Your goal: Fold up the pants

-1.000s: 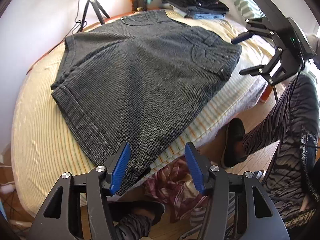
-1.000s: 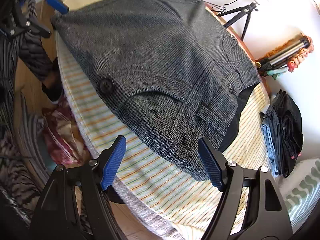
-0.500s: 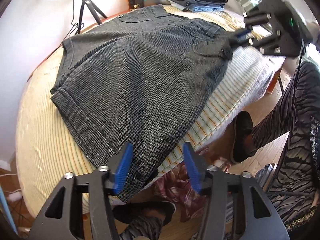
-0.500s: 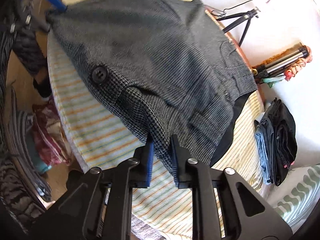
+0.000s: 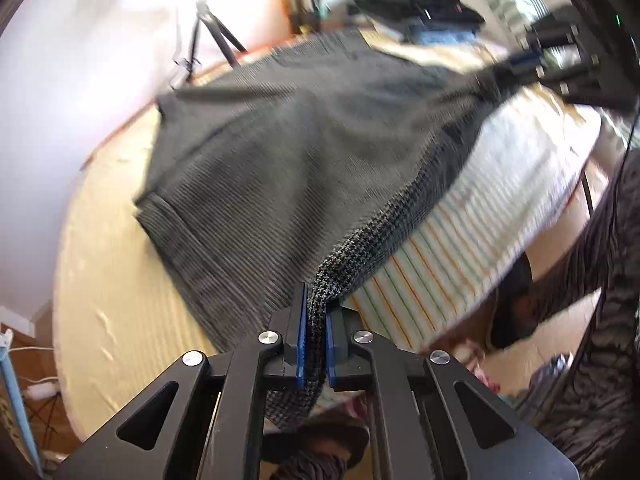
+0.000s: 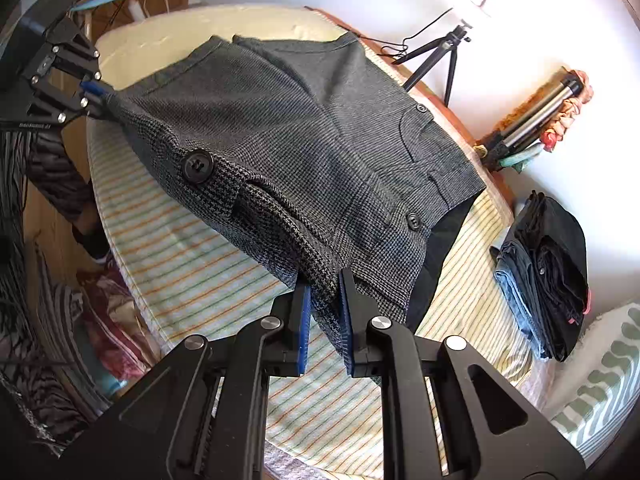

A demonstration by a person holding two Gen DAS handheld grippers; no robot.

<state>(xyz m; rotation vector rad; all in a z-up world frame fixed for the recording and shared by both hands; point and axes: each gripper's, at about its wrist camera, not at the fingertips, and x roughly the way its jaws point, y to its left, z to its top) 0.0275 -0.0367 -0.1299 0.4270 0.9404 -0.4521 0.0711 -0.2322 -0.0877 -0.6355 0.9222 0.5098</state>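
Grey houndstooth pants (image 6: 304,152) on striped bed (image 6: 192,264); left gripper (image 5: 316,344), jaws just closed, and right gripper (image 6: 325,320) pinch its corners. Folded stack (image 6: 548,276) sharp only in right view.

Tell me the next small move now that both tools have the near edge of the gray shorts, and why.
Probably lift both together and carry the near edge toward the far edge. The left tool is shut on the hem corner and the right tool on the waistband corner of the gray shorts, which otherwise lie flat on the striped bed. Level hands should keep the fold straight.
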